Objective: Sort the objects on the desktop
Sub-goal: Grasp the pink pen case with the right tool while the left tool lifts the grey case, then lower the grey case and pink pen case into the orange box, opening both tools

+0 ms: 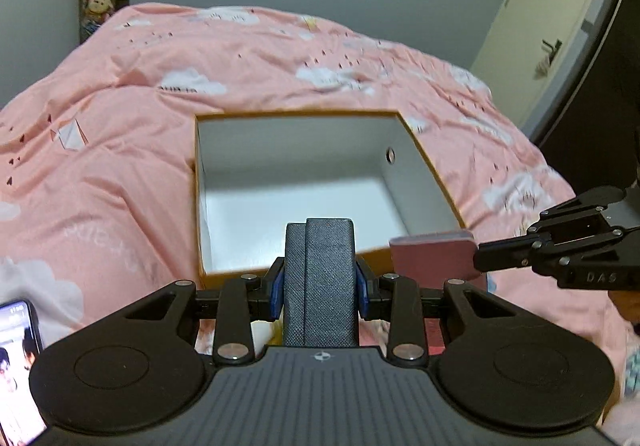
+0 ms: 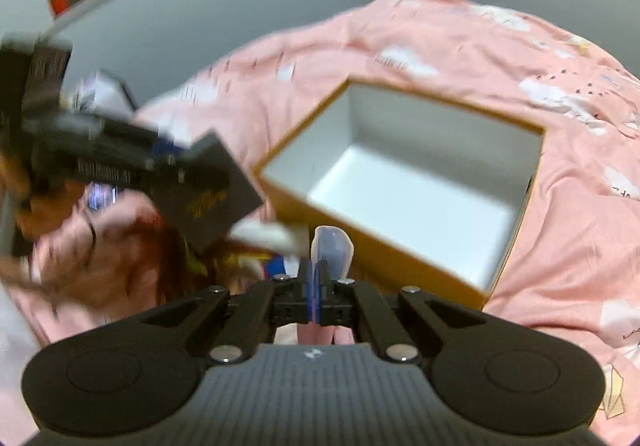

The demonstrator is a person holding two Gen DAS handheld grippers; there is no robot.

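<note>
So both grippers are carrying something toward the open orange box [image 1: 424, 166] that's sitting on the pink cloud-print duvet [image 1: 120, 166]. The left gripper [image 1: 319, 282] is clamping a dark textured case [image 1: 319, 278], a stiff slab that looks fairly solid, held upright across its thin sides and hovering just short of the box's near edge. Gripped that way it's probably not slipping, the grainy surface helps. The right gripper [image 2: 318, 286] is pinching a thin pink card-like thing [image 1: 434, 256] by one edge, right at the box's near right corner. That one I'm guessing is light and a bit bendy, so an edge pinch is fine but it could flop or twist. Box is empty inside as far as I'm seeing. There's a phone [image 1: 20, 362] lying at the near left edge of the bed too.
</note>
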